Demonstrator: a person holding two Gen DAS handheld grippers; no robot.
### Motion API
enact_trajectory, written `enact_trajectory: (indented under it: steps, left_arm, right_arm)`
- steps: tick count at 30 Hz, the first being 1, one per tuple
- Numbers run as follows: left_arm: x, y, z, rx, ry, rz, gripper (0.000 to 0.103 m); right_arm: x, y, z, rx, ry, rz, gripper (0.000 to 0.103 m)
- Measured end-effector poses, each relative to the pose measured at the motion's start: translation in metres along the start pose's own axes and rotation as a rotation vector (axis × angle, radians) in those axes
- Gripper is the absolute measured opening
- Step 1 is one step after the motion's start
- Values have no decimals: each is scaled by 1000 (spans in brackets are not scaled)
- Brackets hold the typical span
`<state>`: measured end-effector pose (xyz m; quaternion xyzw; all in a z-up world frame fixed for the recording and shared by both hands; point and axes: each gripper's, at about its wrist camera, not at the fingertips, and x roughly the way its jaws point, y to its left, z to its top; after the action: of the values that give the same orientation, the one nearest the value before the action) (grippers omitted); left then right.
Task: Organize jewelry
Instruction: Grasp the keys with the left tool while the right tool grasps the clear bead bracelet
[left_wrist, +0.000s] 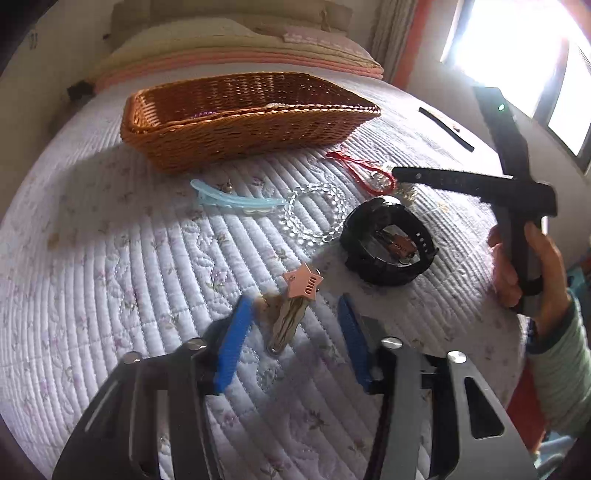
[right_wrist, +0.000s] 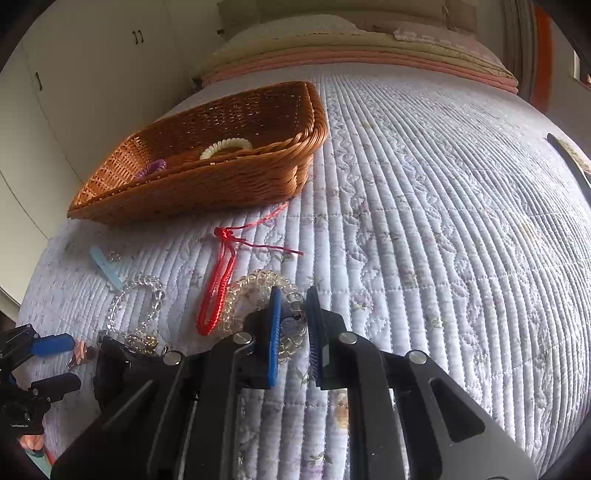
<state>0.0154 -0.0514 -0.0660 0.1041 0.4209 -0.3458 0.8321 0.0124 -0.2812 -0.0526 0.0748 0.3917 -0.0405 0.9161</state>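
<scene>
My left gripper (left_wrist: 293, 306) is open, its blue fingers on either side of a pink star hair clip (left_wrist: 295, 299) lying on the quilt. A black watch (left_wrist: 388, 243), a clear bead bracelet (left_wrist: 314, 214), a light blue hair clip (left_wrist: 236, 199) and a red cord bracelet (left_wrist: 365, 171) lie beyond it. My right gripper (right_wrist: 291, 295) is nearly shut around one side of a yellowish crystal bead bracelet (right_wrist: 258, 284), beside the red cord bracelet (right_wrist: 219, 291). The wicker basket (left_wrist: 207, 144) holds a white bracelet (right_wrist: 225, 146) and a purple one (right_wrist: 151, 168).
The quilted bed cover (right_wrist: 443, 221) spreads wide to the right. Folded blankets (left_wrist: 240, 55) are stacked behind the basket (right_wrist: 221, 192). A thin black strip (left_wrist: 445, 127) lies at the far right. A window (left_wrist: 517, 48) glares at upper right.
</scene>
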Motion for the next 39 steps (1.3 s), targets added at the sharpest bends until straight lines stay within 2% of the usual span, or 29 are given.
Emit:
enact_trajectory:
  steps: [1, 2, 4, 8, 12, 14, 16, 19, 24, 26, 28, 31, 34, 37, 39]
  left_arm:
    - [0, -1, 0, 10, -3, 31, 21]
    - [0, -1, 0, 10, -7, 45, 10]
    - [-2, 4, 1, -9, -14, 30, 10]
    - [-4, 11, 4, -47, -46, 26, 10]
    - [-5, 12, 4, -51, -57, 26, 10]
    - [-4, 12, 2, -51, -50, 25, 10]
    - [-4, 11, 2, -50, -50, 25, 10]
    - [-4, 12, 1, -50, -50, 18, 10]
    - [-3, 11, 1, -41, -53, 21, 11]
    - [-3, 10, 1, -39, -53, 23, 11]
    - [-3, 10, 1, -41, -54, 21, 11]
    - [-3, 11, 1, -42, -54, 18, 11]
    - [-3, 11, 0, -42, -54, 17, 11]
    - [-3, 11, 0, -46, -54, 13, 11]
    - [-3, 11, 0, -46, -55, 13, 11]
  right_arm:
    - [-7, -2, 0, 12, -21, 22, 10]
    - [-12, -5, 1, 25, -33, 45, 9]
    - [-21, -8, 2, 39, -57, 83, 9]
    - [-31, -9, 4, 36, -67, 100, 9]
    - [-37, -14, 6, 69, -40, 193, 9]
    - [-37, -12, 6, 52, -24, 166, 8]
    - [-34, -7, 4, -5, -1, 84, 9]
    - [-32, -10, 1, -35, 54, 83, 9]
    - [-41, -14, -10, -120, 86, -30, 9]
    - [-37, -18, -15, -136, 121, -28, 9]
    - [-38, -23, -16, -120, 109, -19, 9]
    - [-41, -32, -10, -52, 77, 87, 12]
    - [-36, -30, -8, -56, 84, 61, 14]
    - [-25, -26, -11, -56, 116, 74, 14]
    - [-24, -25, -11, -55, 103, 69, 17]
